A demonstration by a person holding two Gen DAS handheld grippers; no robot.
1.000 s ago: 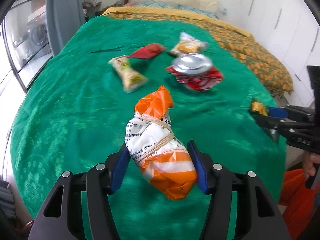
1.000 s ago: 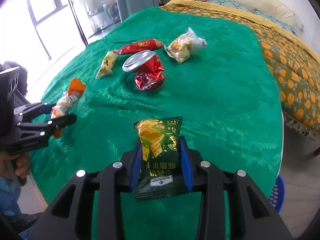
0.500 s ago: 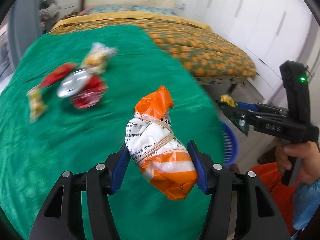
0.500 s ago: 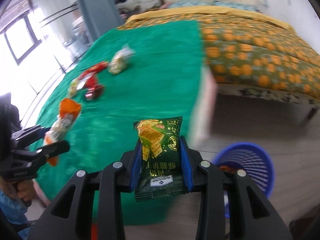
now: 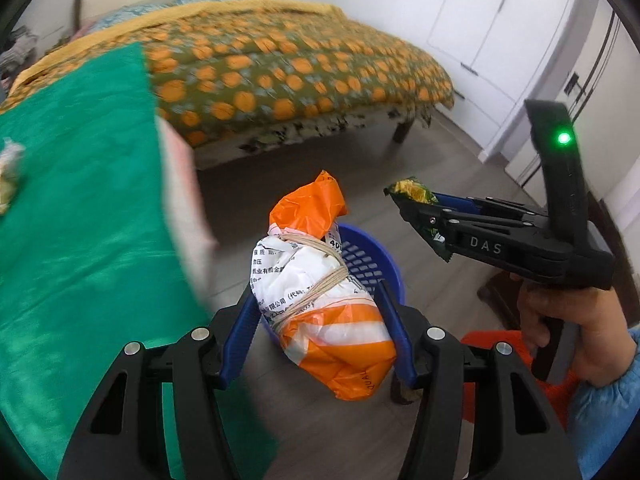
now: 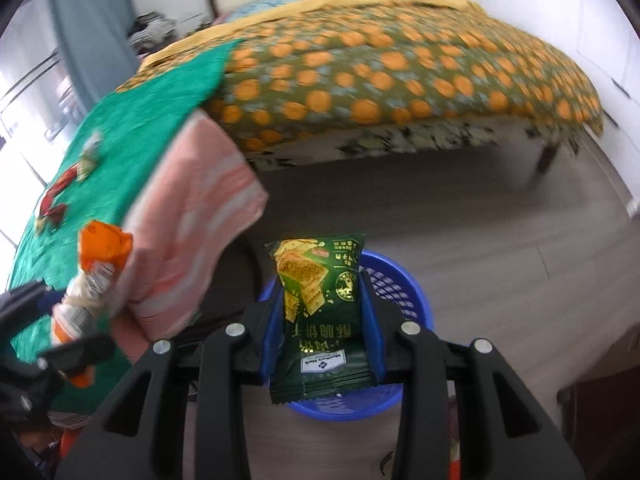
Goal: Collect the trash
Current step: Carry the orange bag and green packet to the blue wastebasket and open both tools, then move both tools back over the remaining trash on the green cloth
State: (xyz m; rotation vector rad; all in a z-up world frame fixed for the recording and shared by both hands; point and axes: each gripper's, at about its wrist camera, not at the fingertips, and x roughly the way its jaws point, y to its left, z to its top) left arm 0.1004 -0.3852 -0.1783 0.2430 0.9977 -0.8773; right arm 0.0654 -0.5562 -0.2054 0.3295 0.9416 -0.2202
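Both views have swung off the green surface (image 5: 80,216) toward the floor since the earlier frames; a blue basket (image 6: 404,280) now sits behind each load. Left tongs (image 5: 320,320) pinch the orange-and-white tied bag (image 5: 320,300), long axis running 6 to 12 o'clock; right tongs (image 6: 322,332) are pressed on the upright green cracker packet (image 6: 320,304). Basket lies at 12 o'clock from both, directly beyond the loads. Right tongs look nearer its opening. Basket interior mostly hidden by the loads; leftover wrappers at 9 o'clock are blurred.
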